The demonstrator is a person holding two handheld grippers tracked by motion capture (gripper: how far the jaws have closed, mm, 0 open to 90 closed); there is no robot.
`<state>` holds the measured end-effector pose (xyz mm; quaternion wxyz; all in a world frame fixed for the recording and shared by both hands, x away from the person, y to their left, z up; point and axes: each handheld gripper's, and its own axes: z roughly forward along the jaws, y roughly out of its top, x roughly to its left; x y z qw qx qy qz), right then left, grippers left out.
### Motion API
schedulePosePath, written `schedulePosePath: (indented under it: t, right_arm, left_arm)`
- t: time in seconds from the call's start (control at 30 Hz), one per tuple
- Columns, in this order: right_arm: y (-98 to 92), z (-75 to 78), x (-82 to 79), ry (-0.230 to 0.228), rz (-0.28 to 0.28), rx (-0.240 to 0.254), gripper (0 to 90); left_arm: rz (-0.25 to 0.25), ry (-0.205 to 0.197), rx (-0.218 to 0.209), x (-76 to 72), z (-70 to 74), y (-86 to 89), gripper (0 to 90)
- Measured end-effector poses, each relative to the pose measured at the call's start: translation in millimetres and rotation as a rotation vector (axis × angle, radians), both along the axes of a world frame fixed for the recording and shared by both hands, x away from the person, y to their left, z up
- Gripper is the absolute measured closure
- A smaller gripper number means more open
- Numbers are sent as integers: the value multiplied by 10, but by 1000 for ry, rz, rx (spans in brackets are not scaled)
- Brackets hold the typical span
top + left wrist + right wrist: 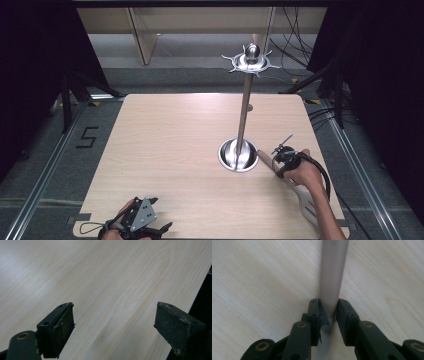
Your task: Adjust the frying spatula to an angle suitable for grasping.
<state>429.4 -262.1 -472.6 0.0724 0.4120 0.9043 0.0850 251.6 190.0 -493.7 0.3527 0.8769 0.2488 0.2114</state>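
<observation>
Right claw [329, 312] clenched on flat grey metal handle of slotted spatula [296, 187] lying on pale wood surface [170, 150] beside tall chrome hook stand [244, 115]; lift level, hold firm; left claw [113, 327] released, idle over near edge.

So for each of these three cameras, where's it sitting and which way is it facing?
High view: overhead, looking forward and down on the table; forearms, left gripper, right gripper.
Left gripper view: on that gripper, over bare tabletop; jaws apart.
Right gripper view: along jaws clamping the spatula handle.
Shared: the spatula in high and right.
</observation>
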Motion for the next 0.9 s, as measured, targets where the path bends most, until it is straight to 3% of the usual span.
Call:
schedulePosePath:
  t: [0.07,0.1,0.2,0.27,0.3,0.33,0.37,0.43,0.53,0.6,0.67,0.7,0.77,0.83,0.9]
  right_arm:
    - [3,5,1,-2,15,-6,741]
    - [3,15,-24,-19,38,29,747]
    - [-6,61,-60,-50,54,49,748]
    - [-13,96,-82,-72,38,47,748]
    - [-44,156,-110,-108,42,71,749]
    - [-44,156,-110,-108,42,71,749]
    - [-93,240,-156,-137,34,112,749]
    - [-102,261,-184,-138,30,123,749]
    - [-150,363,-264,-187,11,155,749]
    - [-196,457,-332,-236,30,187,750]
    - [-209,482,-346,-247,40,194,750]
    - [-229,539,-400,-265,32,230,751]
    - [-243,572,-422,-286,40,236,750]
    - [-275,650,-504,-343,54,257,751]
    - [-285,687,-541,-345,45,269,751]
  left_arm:
    - [-3,-2,12,5,7,8,152]
    - [-3,-2,11,7,7,8,152]
    - [-1,0,1,3,3,1,152]
    - [-1,0,-1,1,3,-1,152]
    - [-1,-1,-2,2,5,0,152]
    - [-1,-1,-2,2,5,0,152]
    - [-2,-1,6,5,7,5,152]
    - [1,0,0,4,4,3,152]
    - [0,-2,11,8,8,8,152]
    - [0,-9,11,7,14,9,152]
    - [0,-3,-10,3,9,5,152]
    - [1,-4,-5,6,10,8,152]
    - [4,-7,-8,6,8,7,152]
    - [6,-6,-11,5,9,7,152]
    - [6,-7,-10,6,9,7,152]
